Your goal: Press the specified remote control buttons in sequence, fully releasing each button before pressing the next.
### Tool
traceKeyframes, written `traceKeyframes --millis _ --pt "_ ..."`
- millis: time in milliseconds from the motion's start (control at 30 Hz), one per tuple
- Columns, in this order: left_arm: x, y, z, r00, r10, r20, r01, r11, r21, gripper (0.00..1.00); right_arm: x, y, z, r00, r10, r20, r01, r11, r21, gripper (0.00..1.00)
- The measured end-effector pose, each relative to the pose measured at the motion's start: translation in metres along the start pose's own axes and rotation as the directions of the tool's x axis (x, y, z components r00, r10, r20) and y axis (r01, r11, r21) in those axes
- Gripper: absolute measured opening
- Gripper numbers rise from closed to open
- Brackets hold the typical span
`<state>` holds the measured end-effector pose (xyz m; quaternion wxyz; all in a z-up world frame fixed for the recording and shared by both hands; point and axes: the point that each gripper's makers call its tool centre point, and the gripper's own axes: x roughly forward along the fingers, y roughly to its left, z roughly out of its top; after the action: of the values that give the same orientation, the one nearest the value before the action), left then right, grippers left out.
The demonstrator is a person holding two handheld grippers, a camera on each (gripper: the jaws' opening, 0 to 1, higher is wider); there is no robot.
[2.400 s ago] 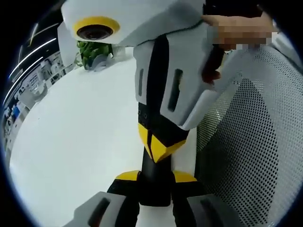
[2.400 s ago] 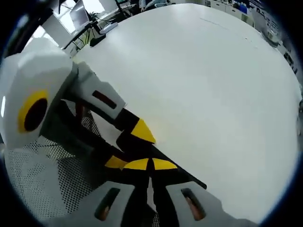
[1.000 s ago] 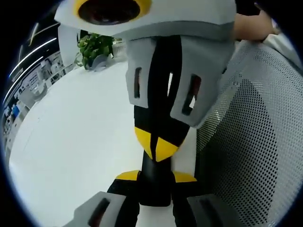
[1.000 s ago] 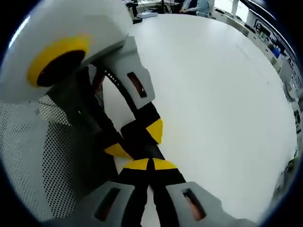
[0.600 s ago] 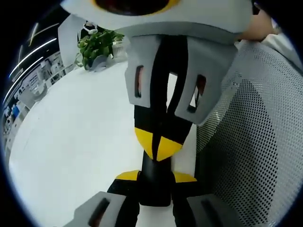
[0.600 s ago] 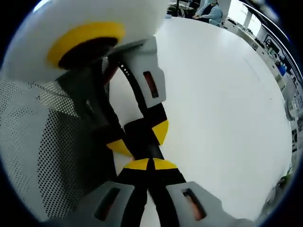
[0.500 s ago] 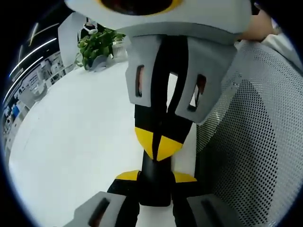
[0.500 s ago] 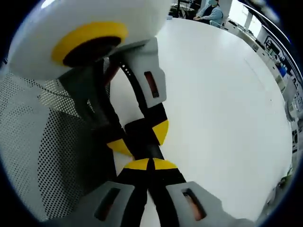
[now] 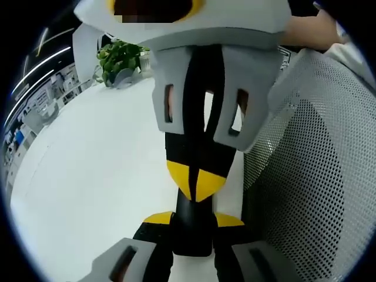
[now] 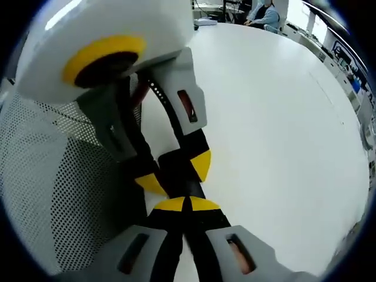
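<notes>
Black, stiff and probably light, the remote (image 9: 191,238) (slick plastic, best held by its long edges) sits clenched in the left gripper (image 9: 193,220) just beside the mesh chair (image 9: 317,176), with the right gripper (image 10: 187,204), jaws closed on nothing, seemingly tip-first against it.

The left gripper (image 9: 191,226) is clamping a black remote control (image 9: 191,230), the right gripper (image 9: 197,183) touching its far end above the white desk (image 9: 88,176), beside a mesh chair (image 9: 314,176); a potted plant (image 9: 119,59) is sitting far off.

Two grippers met tip to tip over a table.
The right gripper (image 9: 197,182) came from 12 o'clock above the table (image 9: 88,176); a mesh chair (image 9: 311,176) stood at 3 o'clock, a plant (image 9: 117,59) at 11.
</notes>
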<state>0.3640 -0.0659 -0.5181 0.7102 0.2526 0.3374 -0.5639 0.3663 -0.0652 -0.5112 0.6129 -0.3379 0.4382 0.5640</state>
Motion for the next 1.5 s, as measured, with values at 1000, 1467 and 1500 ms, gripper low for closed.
traceKeyframes --millis 1000,1467,1500 --pt "0.000 0.000 0.001 1.000 0.008 -0.009 -0.008 1.000 0.009 0.25 -0.094 -0.016 0.043 0.875 -0.100 0.473 -0.127 0.896 0.425 0.00" --pt "0.001 0.001 0.001 1.000 0.010 -0.018 -0.010 1.000 0.006 0.25 -0.203 -0.016 0.044 0.576 -0.444 0.686 -0.015 0.834 0.552 0.06" --pt "0.001 0.001 0.001 1.000 0.010 -0.018 -0.010 1.000 0.006 0.25 -0.214 -0.015 0.045 0.534 -0.471 0.702 0.012 0.834 0.551 0.08"
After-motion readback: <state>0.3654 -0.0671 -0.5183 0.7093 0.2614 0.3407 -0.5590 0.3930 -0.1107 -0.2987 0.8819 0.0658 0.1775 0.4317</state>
